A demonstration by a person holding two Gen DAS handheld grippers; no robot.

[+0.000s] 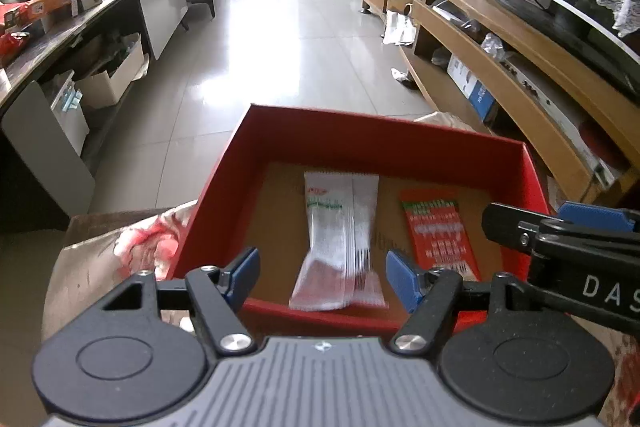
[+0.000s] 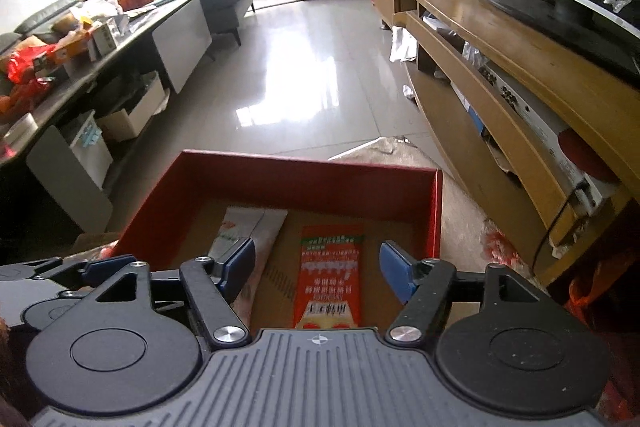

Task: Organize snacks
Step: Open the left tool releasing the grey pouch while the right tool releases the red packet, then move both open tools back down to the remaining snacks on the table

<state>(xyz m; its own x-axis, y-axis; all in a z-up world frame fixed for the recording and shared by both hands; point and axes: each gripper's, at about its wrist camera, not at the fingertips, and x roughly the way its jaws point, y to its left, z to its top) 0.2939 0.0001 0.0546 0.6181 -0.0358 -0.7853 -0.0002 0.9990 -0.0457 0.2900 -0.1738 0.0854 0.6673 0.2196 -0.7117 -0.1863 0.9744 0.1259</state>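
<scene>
A red open box (image 1: 280,147) with a brown cardboard floor is seen on a bench covered by a floral cloth (image 1: 156,243). Two snack packets lie flat inside it, side by side and apart: a white packet (image 1: 340,239) at about 9 o'clock of a smaller red packet (image 1: 438,231). The left gripper (image 1: 322,277) is held above the near wall of the box, its blue fingers (image 1: 244,273) spread about halfway and holding nothing, with the white packet seen below the gap. The right gripper (image 2: 318,273) is likewise half open and empty over the red packet (image 2: 330,275).
</scene>
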